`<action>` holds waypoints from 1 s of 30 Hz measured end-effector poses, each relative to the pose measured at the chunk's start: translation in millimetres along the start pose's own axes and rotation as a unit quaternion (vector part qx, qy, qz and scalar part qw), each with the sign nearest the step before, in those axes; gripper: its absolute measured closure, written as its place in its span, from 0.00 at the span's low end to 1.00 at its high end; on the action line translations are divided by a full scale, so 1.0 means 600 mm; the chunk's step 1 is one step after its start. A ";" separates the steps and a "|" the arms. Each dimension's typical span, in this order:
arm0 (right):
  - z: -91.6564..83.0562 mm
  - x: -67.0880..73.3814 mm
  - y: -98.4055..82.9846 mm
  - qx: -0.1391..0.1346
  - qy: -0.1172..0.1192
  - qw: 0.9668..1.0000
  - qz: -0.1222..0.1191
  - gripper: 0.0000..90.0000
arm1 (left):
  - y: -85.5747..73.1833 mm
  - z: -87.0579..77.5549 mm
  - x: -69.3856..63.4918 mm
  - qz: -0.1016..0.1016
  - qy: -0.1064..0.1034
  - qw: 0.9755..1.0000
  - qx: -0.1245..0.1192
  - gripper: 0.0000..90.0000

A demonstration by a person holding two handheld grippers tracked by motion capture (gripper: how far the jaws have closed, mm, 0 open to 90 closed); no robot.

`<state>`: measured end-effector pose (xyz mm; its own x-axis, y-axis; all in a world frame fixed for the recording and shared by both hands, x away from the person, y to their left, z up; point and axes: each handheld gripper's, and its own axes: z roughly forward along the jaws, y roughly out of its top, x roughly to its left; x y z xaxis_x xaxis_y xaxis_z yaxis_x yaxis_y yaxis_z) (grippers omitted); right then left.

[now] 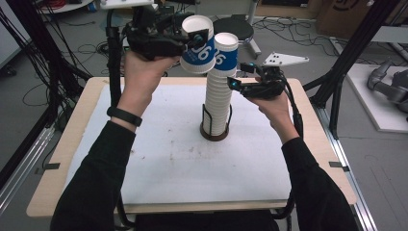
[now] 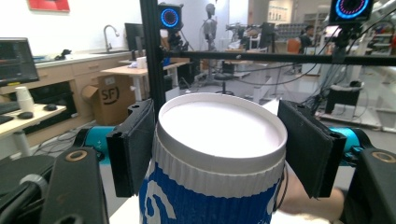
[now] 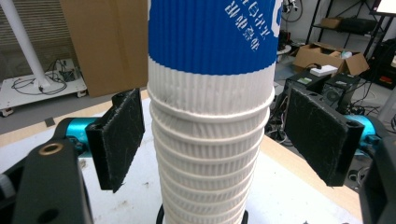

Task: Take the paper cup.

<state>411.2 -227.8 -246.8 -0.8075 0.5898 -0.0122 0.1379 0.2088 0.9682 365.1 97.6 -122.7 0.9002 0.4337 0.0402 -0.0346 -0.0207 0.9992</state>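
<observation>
A white ribbed paper cup with a blue band (image 1: 198,48) (image 2: 219,186) hangs tilted in the air, up and left of the stack's top. My left gripper (image 1: 195,41) (image 2: 219,140) is shut on it just below the rim, one pad on each side. A tall stack of the same cups (image 1: 217,101) (image 3: 210,154) stands upright in a black wire holder (image 1: 214,136) at the table's middle. My right gripper (image 1: 234,83) (image 3: 212,140) reaches in from the right at the stack's upper part. It is open, the stack between its pads with small gaps on both sides.
A white mat (image 1: 168,163) covers the wooden table (image 1: 72,159). Black frame posts (image 1: 351,53) stand at the table's sides, and cables lie on the floor at the left. A round black stool (image 1: 235,26) sits behind the table. A grey robot arm (image 1: 389,86) lies far right.
</observation>
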 end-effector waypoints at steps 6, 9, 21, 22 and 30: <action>-0.019 0.009 0.001 0.004 0.010 1.000 -0.005 0.23 | -0.039 -0.021 -0.010 0.003 0.004 1.000 0.017 0.33; -0.026 0.015 0.002 0.002 0.015 1.000 -0.010 0.23 | -0.058 -0.029 -0.013 -0.006 0.000 1.000 0.014 0.33; -0.057 0.042 -0.022 0.005 0.020 1.000 -0.023 0.23 | -0.131 -0.036 -0.030 -0.025 -0.017 0.999 0.028 0.33; -0.060 0.044 -0.026 0.005 0.025 0.999 -0.023 0.23 | -0.139 -0.035 -0.032 -0.026 -0.020 0.999 0.029 0.33; -0.079 0.062 -0.053 -0.001 0.036 0.999 -0.023 0.23 | -0.183 -0.034 -0.042 -0.043 -0.034 0.998 0.029 0.33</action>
<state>349.6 -249.4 -265.9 -0.8522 0.5218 -0.0383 0.0985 0.2319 0.9677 337.5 107.0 -233.5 0.9262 0.3739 -0.0481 0.0672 -0.0382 0.9970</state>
